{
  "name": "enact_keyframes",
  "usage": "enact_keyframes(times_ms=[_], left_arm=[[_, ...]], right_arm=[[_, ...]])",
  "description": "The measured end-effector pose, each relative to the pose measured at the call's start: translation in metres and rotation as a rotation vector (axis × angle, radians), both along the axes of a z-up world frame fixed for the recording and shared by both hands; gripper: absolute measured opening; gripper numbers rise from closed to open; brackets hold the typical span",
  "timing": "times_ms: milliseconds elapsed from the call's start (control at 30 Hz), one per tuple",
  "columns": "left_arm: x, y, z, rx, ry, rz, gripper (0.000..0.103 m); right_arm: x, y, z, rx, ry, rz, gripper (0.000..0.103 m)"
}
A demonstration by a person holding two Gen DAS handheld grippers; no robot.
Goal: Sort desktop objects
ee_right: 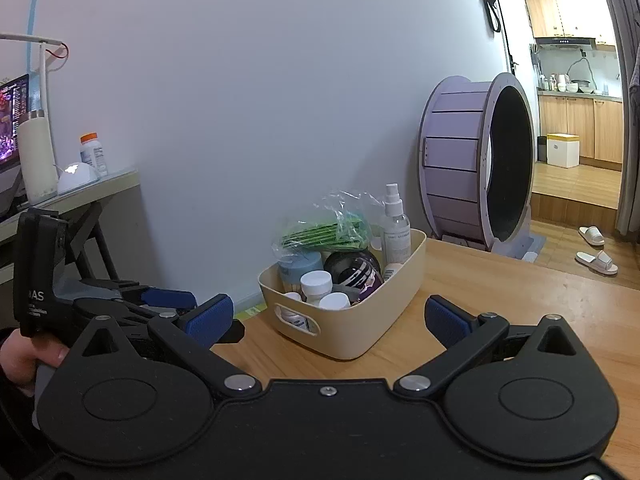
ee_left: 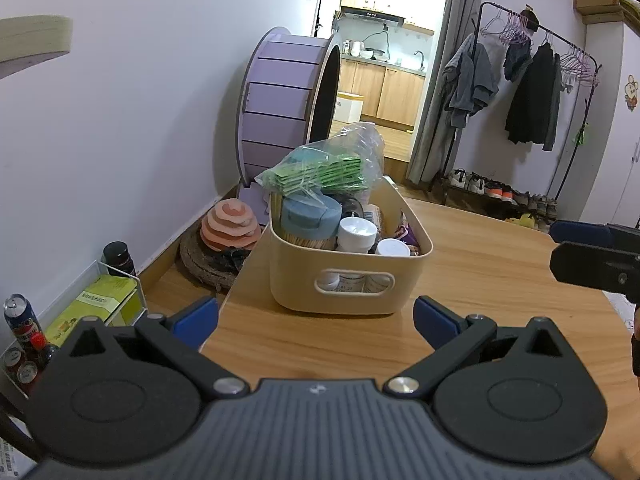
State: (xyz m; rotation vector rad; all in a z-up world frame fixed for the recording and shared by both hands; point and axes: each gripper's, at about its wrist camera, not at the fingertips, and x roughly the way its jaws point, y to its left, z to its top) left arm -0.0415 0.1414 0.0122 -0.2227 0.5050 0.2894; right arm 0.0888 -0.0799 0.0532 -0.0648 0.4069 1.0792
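Only the right view shows one spray bottle (ee_right: 395, 229) in the bin (ee_right: 362, 322) ahead of both tongs, left (ee_left: 316, 322) and right (ee_right: 328, 320), gaping, empty.

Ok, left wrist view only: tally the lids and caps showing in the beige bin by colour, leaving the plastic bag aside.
White caps: 2
Blue lid: 1
Total: 3

I count one basket (ee_right: 362, 320) at my twelve o'clock, three white-capped bottles (ee_right: 316, 281), one spray bottle (ee_right: 394, 228).
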Motion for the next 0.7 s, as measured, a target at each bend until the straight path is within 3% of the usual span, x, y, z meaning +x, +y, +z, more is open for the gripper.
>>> enact_keyframes(times_ms=[700], left_arm=[[0.0034,0.0099,-0.0014,-0.004,0.004,-0.003,0.103]], right_arm=[[-0.0020,0.0018,0.0009,-0.004,-0.019,0.001,0.103]])
